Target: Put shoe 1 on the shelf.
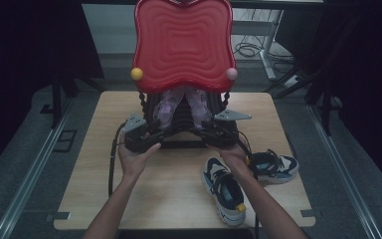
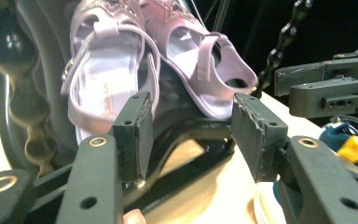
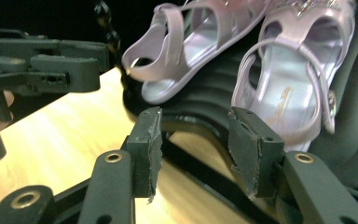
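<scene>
Seen from the high view: a tall rack with a glossy red wavy-edged top panel standing at the far end of a light wooden table, black ribbed shelf below. Propped on that shelf, heels down and side by side, a pair of pale lilac strappy sandals. Near the table's right front, well apart from the rack, a pair of navy, white and yellow sneakers, one lying behind the person's right forearm.

Both hands brought up to the shelf's foot. Left gripper spread wide, nothing between the pads, one lilac sandal just above and beyond the left jaw. Right gripper likewise spread and empty, aimed at the shelf edge under the other sandal.

Judged to be the approach stage of taking the sandals from the rack, no grip made yet. Next move likely to call for lifting each set of jaws up around a sole or heel strap before pressing together, minding the shelf lip below.
</scene>
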